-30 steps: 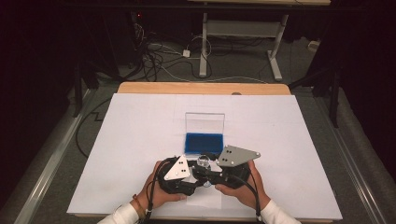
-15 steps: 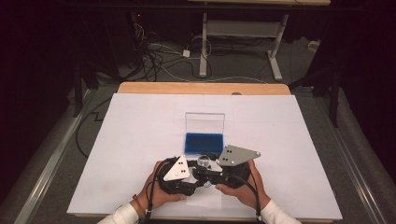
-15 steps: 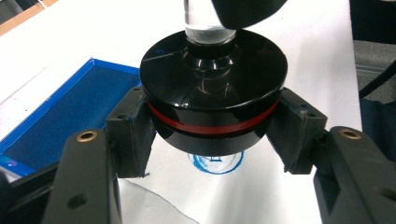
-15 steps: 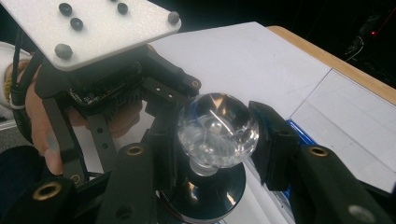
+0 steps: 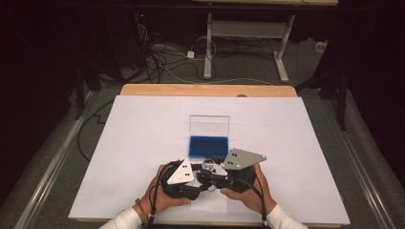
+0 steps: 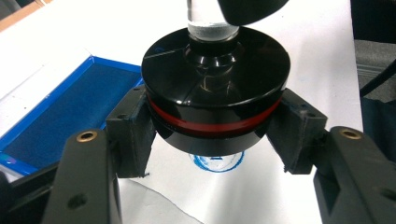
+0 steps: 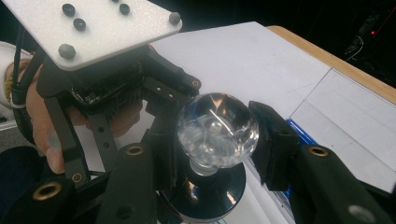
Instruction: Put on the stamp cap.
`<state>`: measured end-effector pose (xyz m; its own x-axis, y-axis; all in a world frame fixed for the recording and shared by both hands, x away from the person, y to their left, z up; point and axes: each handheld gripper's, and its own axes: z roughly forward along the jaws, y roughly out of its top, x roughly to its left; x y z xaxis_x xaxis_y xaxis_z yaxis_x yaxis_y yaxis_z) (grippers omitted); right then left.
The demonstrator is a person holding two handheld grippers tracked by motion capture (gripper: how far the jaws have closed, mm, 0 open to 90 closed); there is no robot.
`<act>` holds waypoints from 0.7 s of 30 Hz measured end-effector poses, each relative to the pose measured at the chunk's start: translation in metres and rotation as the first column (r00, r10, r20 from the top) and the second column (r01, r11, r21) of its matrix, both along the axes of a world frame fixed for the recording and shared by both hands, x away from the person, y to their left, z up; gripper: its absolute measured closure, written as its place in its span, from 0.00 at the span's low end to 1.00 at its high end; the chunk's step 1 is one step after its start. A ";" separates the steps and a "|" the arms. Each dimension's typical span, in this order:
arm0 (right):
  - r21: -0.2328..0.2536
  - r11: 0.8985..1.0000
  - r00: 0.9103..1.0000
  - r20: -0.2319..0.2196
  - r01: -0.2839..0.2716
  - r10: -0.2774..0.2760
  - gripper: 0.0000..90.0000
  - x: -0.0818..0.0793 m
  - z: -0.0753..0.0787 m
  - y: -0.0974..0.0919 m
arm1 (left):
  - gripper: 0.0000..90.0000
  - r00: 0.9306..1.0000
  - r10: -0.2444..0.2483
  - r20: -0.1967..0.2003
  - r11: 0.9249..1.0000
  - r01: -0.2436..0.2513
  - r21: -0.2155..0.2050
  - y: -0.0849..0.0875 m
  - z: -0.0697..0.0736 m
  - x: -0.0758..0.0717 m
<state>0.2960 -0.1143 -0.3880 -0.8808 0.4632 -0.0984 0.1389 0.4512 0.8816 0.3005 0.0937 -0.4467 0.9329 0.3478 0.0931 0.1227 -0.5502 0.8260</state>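
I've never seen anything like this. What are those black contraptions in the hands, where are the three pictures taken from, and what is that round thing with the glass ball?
A person sits at a white table holding a hand-worked clamp in each hand. One picture looks down from above; the other two come from small cameras riding on each clamp.

The left gripper is shut on the black disc base of a stamp, which has a red ring around it. The right gripper is shut on the stamp's clear glass knob. Under the stamp, a round blue print marks the paper.

Behind them lies an open blue ink pad with its clear lid standing up.
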 end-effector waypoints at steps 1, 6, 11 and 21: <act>0.001 1.000 1.000 0.000 0.000 0.000 0.63 0.000 0.000 0.000 | 0.40 1.000 0.000 -0.001 1.000 0.000 0.000 0.000 0.000 0.000; 0.002 1.000 1.000 -0.002 -0.001 0.001 0.63 0.002 -0.002 0.002 | 0.40 1.000 -0.003 -0.008 1.000 0.003 -0.007 0.000 -0.001 0.001; 0.012 1.000 1.000 0.000 -0.001 0.001 0.63 0.003 -0.002 0.002 | 0.40 1.000 0.000 -0.014 1.000 0.000 -0.010 0.001 -0.002 0.002; 0.031 0.999 1.000 -0.009 -0.013 0.013 0.63 0.006 -0.004 0.005 | 0.40 0.999 0.026 -0.019 0.999 -0.026 -0.042 0.009 0.000 0.002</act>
<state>0.3023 -0.1093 -0.3916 -0.8875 0.4546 -0.0756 0.1417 0.4253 0.8939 0.3029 0.1026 -0.4463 0.9249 0.3753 0.0604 0.1521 -0.5112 0.8459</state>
